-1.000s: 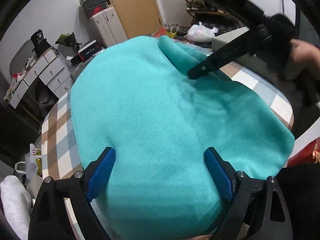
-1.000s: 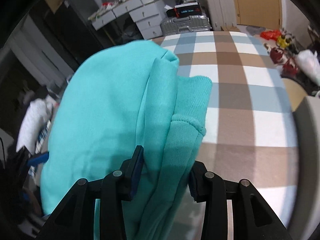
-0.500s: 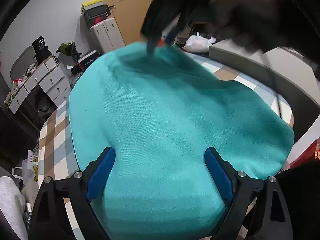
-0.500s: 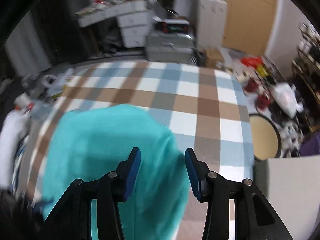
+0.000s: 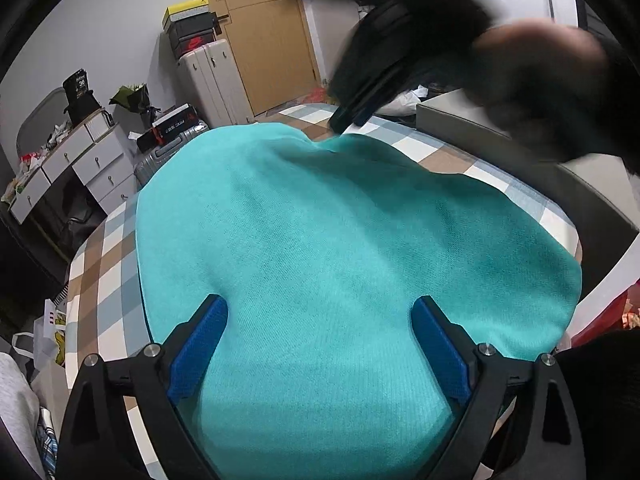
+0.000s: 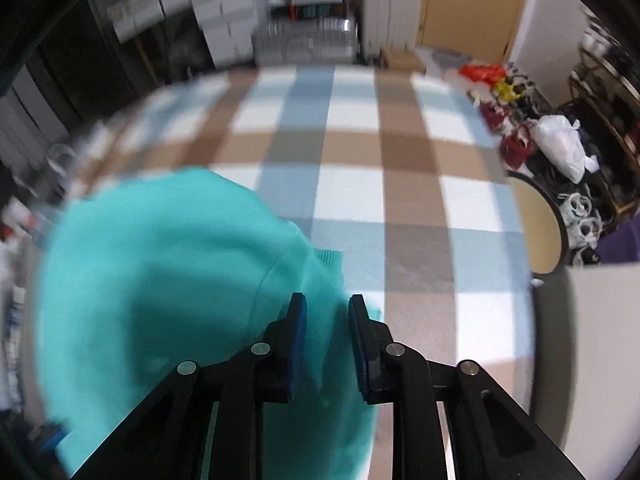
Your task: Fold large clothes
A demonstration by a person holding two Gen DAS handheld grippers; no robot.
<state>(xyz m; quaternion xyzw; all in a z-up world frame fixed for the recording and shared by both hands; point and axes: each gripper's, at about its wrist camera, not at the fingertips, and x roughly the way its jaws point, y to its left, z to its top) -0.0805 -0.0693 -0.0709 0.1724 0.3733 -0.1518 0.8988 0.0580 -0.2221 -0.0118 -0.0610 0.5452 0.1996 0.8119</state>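
A large turquoise sweater (image 5: 320, 240) lies spread on a checked cloth (image 5: 96, 264). My left gripper (image 5: 320, 340) is open and hovers just over the sweater's near part, holding nothing. My right gripper (image 6: 326, 344) is above the sweater's far edge (image 6: 320, 264), its blue pads a small gap apart with nothing between them. It also shows in the left wrist view (image 5: 360, 108), blurred, lifted above the sweater's far end. The sweater (image 6: 160, 300) fills the lower left of the right wrist view.
A grey suitcase (image 5: 208, 76), white drawers (image 5: 80, 160) and a wooden door (image 5: 264, 32) stand beyond the table. A grey box edge (image 5: 500, 140) lies at the right. A round stool (image 6: 536, 224) and bags (image 6: 560, 148) sit on the floor.
My right gripper has let go of the sweater's folded edge and lifted away; its jaws have narrowed. The fold now lies flat. My left gripper has stayed put.
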